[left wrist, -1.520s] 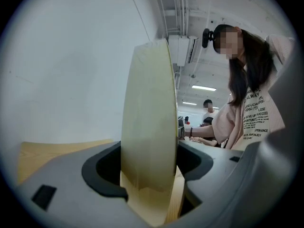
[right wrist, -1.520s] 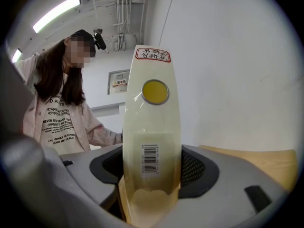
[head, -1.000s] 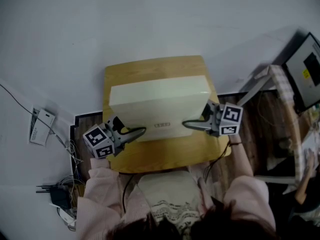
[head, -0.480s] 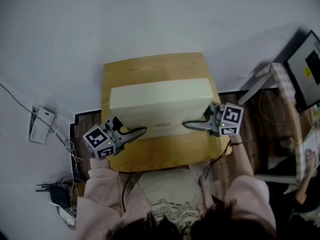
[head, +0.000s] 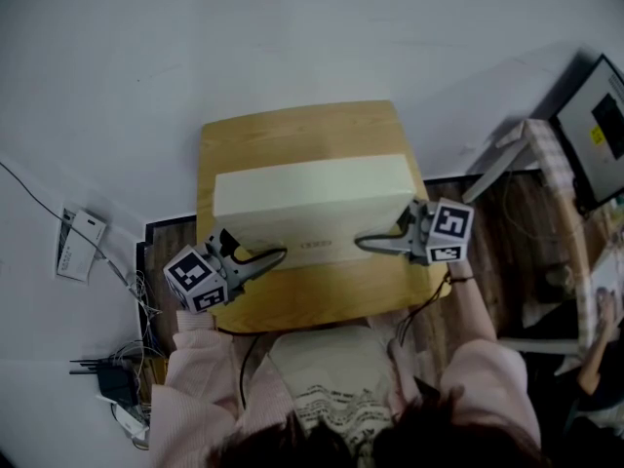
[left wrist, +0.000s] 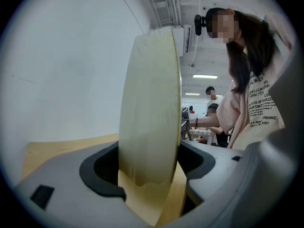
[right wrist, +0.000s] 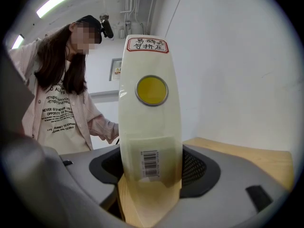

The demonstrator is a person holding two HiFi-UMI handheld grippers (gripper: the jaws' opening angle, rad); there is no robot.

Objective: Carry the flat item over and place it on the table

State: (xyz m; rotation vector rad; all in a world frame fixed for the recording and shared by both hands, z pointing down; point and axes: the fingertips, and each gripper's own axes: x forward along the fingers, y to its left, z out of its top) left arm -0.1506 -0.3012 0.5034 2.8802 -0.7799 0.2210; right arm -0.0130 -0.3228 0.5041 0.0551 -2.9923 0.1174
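A flat cream box (head: 312,198) stands on its long edge on a small wooden table (head: 322,130). My left gripper (head: 278,254) holds the box's left end and my right gripper (head: 363,244) its right end. In the left gripper view the box end (left wrist: 149,118) fills the gap between the jaws of the left gripper (left wrist: 147,175). Those jaws have just been opening a little, and no gap shows at the pads. In the right gripper view the box (right wrist: 149,127), with a yellow round sticker and a barcode, sits between the pads of the right gripper (right wrist: 152,170).
The table stands against a pale wall. Cables and a power strip (head: 107,378) lie on the floor at the left, with a white tag (head: 80,247) above them. A monitor (head: 600,130) and a bench (head: 546,164) are at the right.
The box's near face looks slightly shorter than before, as if the box stands a touch more upright. Both grippers stay at its ends.
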